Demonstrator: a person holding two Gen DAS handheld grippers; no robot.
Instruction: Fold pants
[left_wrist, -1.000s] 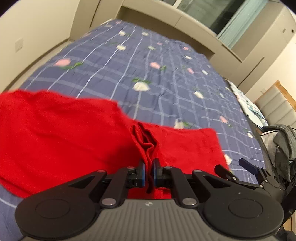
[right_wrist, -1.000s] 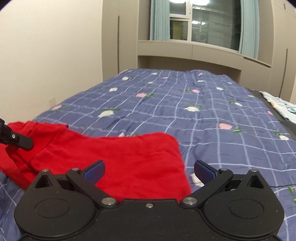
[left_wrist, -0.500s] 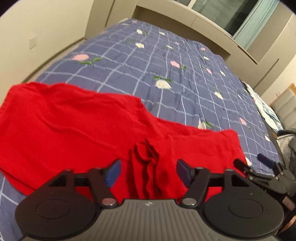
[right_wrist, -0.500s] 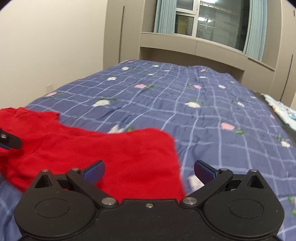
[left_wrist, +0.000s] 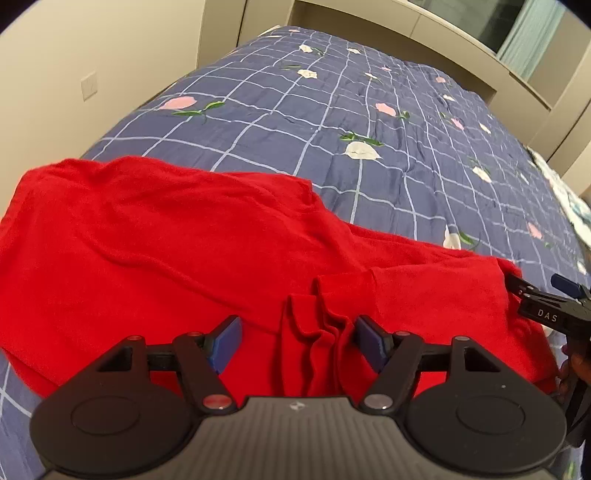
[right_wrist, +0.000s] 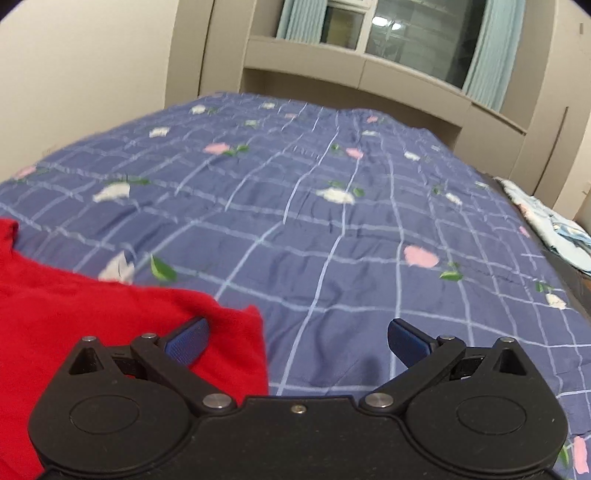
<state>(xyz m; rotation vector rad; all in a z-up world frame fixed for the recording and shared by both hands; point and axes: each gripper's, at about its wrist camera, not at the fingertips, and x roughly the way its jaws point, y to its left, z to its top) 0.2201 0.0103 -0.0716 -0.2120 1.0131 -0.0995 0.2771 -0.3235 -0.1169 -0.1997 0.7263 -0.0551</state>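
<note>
Red pants (left_wrist: 177, 251) spread across the blue checked floral bedspread (left_wrist: 332, 110), stretching from far left of the left gripper (left_wrist: 295, 341) to its right. Left gripper released, blue pads wide apart, straddling a bunched ridge of red fabric directly ahead without touching it. Right gripper (right_wrist: 297, 341) likewise released, gripping nothing; its left pad (right_wrist: 186, 341) over the corner of the pants, its right pad over bare bedspread. Pants corner lying at the lower left of the right gripper, rest of the bedspread running ahead toward the window (right_wrist: 417, 40). Right gripper's tip (left_wrist: 543, 306) visible at the pants' right edge. No containers anywhere.
</note>
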